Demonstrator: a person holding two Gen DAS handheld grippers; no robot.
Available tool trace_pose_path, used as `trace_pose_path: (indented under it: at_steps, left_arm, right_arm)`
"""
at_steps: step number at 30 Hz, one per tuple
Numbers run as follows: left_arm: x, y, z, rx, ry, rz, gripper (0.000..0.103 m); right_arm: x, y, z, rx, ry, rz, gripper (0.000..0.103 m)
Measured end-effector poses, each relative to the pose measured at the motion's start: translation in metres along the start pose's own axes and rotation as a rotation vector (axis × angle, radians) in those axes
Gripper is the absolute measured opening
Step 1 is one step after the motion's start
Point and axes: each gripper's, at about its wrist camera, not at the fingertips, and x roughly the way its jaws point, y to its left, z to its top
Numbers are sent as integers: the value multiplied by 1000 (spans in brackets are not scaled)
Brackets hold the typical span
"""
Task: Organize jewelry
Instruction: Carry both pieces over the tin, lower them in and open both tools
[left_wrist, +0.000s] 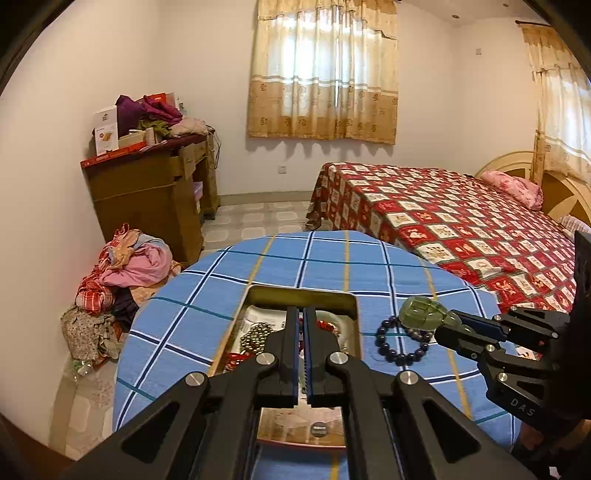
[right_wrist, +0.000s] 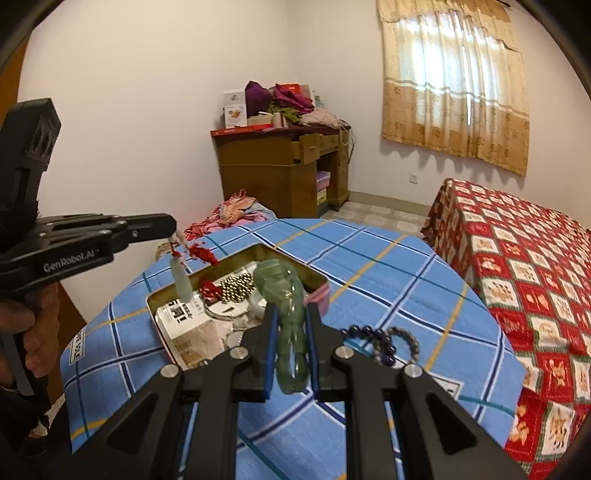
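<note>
While my left camera looks down along its own fingers, I see my left tool (left_wrist: 303, 332) hanging over the open tin (left_wrist: 352, 302), which I take as my landmark on the blue checked tabletop (left_wrist: 207, 295). The two fingers stand almost pressed together, with only a thin slit between the blue pads; from this view I cannot tell what they pinch. Inside the tin lie a string of gold beads (left_wrist: 256, 332) and some red bits. Just to the right of the tin rests a dark bead bracelet (left_wrist: 402, 343) on the cloth. Above that bracelet, my right tool (left_wrist: 448, 323) reaches in from the right and grips a green jade bangle (left_wrist: 424, 313).

From my right camera, my right tool (right_wrist: 291, 325) is clamped on the green jade bangle (right_wrist: 290, 317), which stands on edge between the blue pads, held above the near-right side of the tin (right_wrist: 207, 271). The dark bead bracelet (right_wrist: 384, 341) lies on the tabletop (right_wrist: 388, 266) to the right of the tin. My left tool (right_wrist: 173, 225) comes in from the left, above the tin's far-left corner, and pinches a red cord from which a pale jade pendant (right_wrist: 181, 278) dangles down over the tin. The gold beads (right_wrist: 238, 286) sit inside the tin beside a white paper box (right_wrist: 184, 317).
</note>
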Motion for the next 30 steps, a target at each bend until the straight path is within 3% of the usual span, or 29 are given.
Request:
trace_pose_path:
  at_steps: [30]
  left_arm:
    - [35,36,-17,-52,85,56,1]
  right_arm:
    - [55,49,12,-101,61,76,17]
